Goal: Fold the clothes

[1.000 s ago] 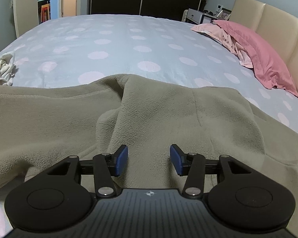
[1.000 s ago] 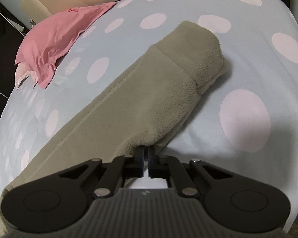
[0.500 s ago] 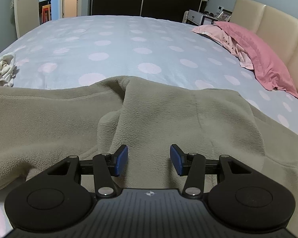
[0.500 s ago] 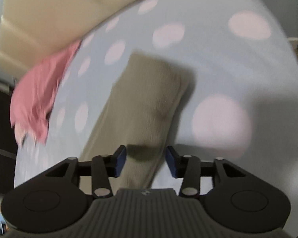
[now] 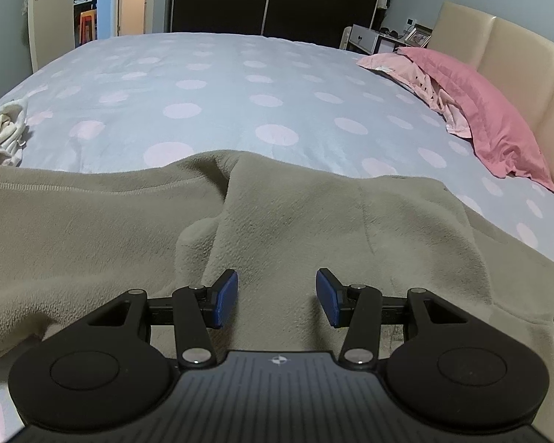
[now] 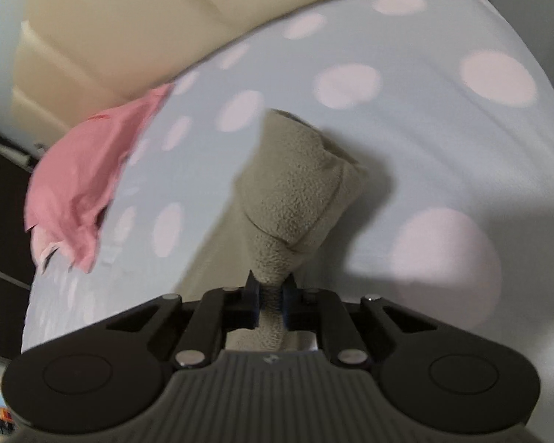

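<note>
Pinching the fleece sleeve between my right gripper pads, I was closing the jaws on a narrow bunch of its fabric, the cuff end raised off the bedspread. My left gripper stood about half open above the olive fleece garment, its two blue pads apart with nothing clamped between them; whether they touched the fleece I could not tell. One garment lay spread across the near edge of the bed. Beyond it the dotted bedspread lay bare to the far edge. Two pink pillows rested by the cream headboard, and one pile of white cloth lay at the left edge.
</note>
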### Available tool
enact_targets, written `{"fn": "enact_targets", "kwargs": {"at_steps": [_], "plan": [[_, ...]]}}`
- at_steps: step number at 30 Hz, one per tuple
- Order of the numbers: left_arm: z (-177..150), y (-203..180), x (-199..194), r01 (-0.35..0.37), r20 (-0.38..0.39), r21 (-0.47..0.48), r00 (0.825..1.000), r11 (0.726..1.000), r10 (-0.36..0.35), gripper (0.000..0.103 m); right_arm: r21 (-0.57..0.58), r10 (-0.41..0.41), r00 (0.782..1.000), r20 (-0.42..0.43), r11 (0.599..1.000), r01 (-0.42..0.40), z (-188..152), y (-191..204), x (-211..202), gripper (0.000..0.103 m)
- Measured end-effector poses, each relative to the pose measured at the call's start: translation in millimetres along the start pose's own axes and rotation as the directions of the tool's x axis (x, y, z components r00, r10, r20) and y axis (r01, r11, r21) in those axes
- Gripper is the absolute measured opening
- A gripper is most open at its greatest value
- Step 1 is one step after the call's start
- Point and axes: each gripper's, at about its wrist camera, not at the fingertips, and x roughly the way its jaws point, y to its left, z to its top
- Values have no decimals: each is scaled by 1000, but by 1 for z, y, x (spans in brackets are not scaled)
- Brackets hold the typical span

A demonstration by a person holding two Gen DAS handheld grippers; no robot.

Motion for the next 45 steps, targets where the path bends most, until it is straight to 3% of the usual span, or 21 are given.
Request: {"fn": "enact_targets", "kwargs": {"at_steps": [4, 8, 15, 18, 22, 26, 31, 35, 37, 40, 43, 45], "plan": [[2, -2, -2, 6, 0, -3, 1000, 1000, -6, 45, -68, 105, 994, -28, 992, -106, -12, 41, -22, 10], [5, -5, -9, 39, 5, 0, 999, 999, -39, 44, -195, 215, 973, -81, 954, -228, -42, 89, -51, 10], [6, -10, -27, 83, 13, 18, 996, 996, -83, 44, -399, 329, 920, -213, 830, -389, -137, 146, -102, 10], [5, -11, -36, 97, 16, 26, 995, 995, -98, 44, -511, 335, 907, -256, 750, -421, -187, 162, -122, 10], [2, -11, -45, 121, 9, 37, 993, 992, -121, 44, -700, 298, 904, -308, 572, -427, -262, 176, -142, 10], [-2, -10, -51, 145, -10, 43, 989, 988, -145, 44, -836, 231, 909, -347, 363, -411, -339, 177, -155, 9], [-11, -12, -54, 180, -42, 57, 983, 982, -178, 44, -953, 202, 940, -275, 74, -294, -412, 162, -159, 10], [-17, -14, -57, 213, -56, 60, 976, 975, -210, 44, -971, 190, 952, -240, -55, -233, -430, 154, -148, 13], [-18, -15, -60, 222, -58, 55, 974, 973, -219, 44, -970, 199, 951, -236, -111, -217, -434, 148, -151, 19], [-19, -16, -64, 226, -61, 53, 973, 973, -222, 45, -954, 230, 938, -259, -211, -211, -441, 137, -161, 34], [-20, -18, -67, 224, -63, 53, 973, 973, -220, 45, -927, 271, 925, -267, -335, -169, -452, 123, -173, 37], [-21, -18, -68, 223, -67, 51, 973, 974, -219, 45, -907, 270, 913, -306, -373, -194, -453, 118, -178, 35]]}}
